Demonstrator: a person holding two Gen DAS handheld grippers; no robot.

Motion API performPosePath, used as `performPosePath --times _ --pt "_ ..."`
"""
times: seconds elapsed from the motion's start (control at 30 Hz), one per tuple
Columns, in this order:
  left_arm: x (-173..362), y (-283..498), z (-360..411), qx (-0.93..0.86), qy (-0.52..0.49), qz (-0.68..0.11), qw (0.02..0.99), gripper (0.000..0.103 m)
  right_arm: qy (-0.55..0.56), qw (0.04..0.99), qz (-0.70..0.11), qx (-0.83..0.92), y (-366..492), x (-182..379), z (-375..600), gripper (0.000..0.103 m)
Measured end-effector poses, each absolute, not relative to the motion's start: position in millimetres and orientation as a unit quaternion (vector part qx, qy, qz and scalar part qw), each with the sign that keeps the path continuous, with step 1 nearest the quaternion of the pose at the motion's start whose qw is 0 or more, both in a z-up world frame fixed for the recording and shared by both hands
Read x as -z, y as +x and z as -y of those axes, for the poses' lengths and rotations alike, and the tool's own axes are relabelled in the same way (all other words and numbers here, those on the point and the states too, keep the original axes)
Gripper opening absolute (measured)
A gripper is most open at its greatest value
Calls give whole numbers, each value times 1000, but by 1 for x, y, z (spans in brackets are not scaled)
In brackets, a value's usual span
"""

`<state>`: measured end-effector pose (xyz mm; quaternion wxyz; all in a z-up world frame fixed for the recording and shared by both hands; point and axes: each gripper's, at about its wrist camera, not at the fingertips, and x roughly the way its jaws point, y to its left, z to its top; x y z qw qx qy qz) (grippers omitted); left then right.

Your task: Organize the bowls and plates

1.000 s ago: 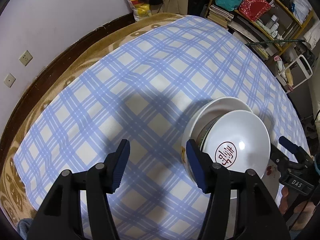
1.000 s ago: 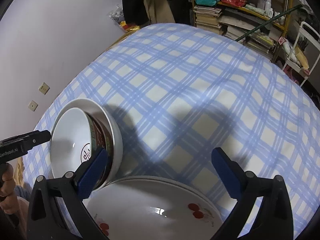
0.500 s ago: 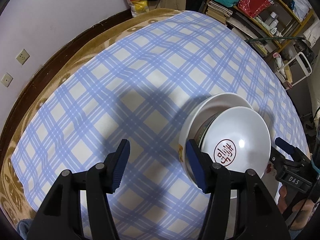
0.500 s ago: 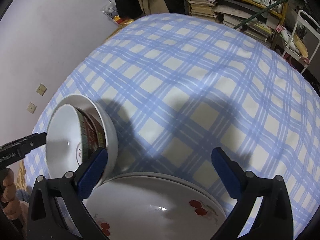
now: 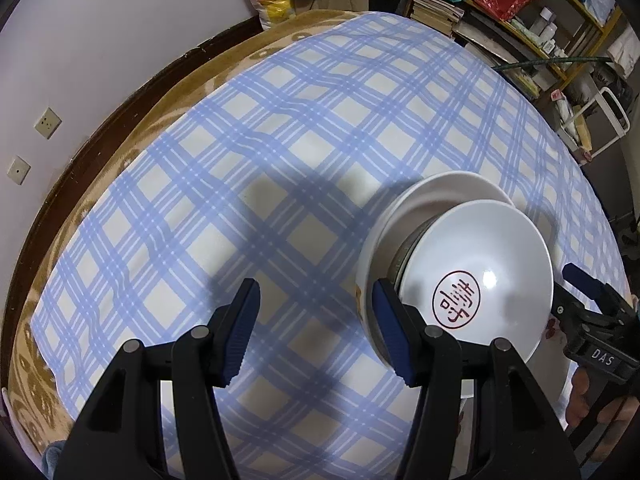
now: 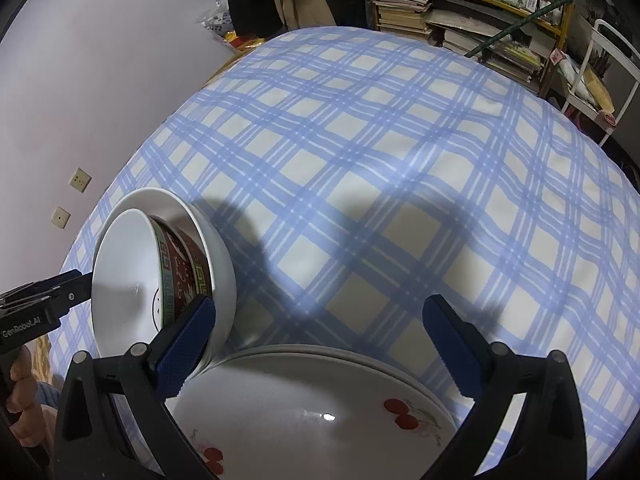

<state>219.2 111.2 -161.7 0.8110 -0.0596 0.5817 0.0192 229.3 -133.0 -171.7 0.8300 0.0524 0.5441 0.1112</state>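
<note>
Two nested bowls stand on the checked cloth. The inner bowl (image 5: 480, 264) is white with a red seal inside and a red-and-green band outside (image 6: 180, 268); the outer bowl (image 5: 432, 196) is plain white. My left gripper (image 5: 316, 334) is open with only cloth between its fingers, and its right finger sits against the left side of the bowls. My right gripper (image 6: 320, 340) is open and wide above a stack of white plates (image 6: 300, 408) with red cherries. Its left finger is close to the outer bowl (image 6: 216, 248). A hand holds each gripper.
The blue-and-white checked cloth (image 5: 280, 140) covers a wide soft surface with a brown blanket (image 5: 160, 100) at its left edge by the wall. Cluttered shelves (image 5: 520, 8) and a white rack (image 5: 600, 120) stand beyond the far right side.
Both views have shifted only slightly. The bowls and plates stay where they were, and both grippers keep the same jaw width.
</note>
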Motion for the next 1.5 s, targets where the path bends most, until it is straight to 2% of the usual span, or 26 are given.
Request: performPosePath --times 0.17,0.43,0.5,0.6,0.63,0.67,0.8,0.87,0.9,0.93,0.97,1.13,1.5 --pt "164 221 -113 -24 -64 -585 808 57 27 837 -533 -122 227 168 129 103" --pt "168 223 -118 -22 -79 -594 800 57 45 835 -531 -137 226 168 130 103" --pt "169 223 -119 -23 -80 -594 800 57 45 835 -531 -140 226 169 127 97" --pt "168 222 -117 -22 -73 -594 801 57 41 834 -531 -147 224 170 118 83" --pt "168 222 -116 -21 -71 -594 801 52 38 833 -532 -149 224 171 115 76" --pt "168 222 -114 -13 -72 -594 801 41 41 831 -532 -155 223 171 113 69" --pt "168 224 -107 6 -65 -593 803 27 66 820 -541 -173 223 174 110 53" --pt "169 227 -105 16 -77 -599 797 15 81 816 -545 -173 223 175 110 47" --pt "170 228 -107 22 -96 -603 792 13 85 815 -546 -175 223 175 109 45" --pt "170 229 -109 25 -103 -604 790 13 86 813 -548 -179 223 175 108 36" --pt "170 229 -108 26 -103 -604 790 13 91 809 -551 -186 223 176 107 24" --pt "172 232 -104 19 -83 -609 789 13 101 806 -552 -188 220 175 101 14" --pt "177 238 -102 14 -83 -616 783 13 105 792 -573 -186 230 178 98 11"
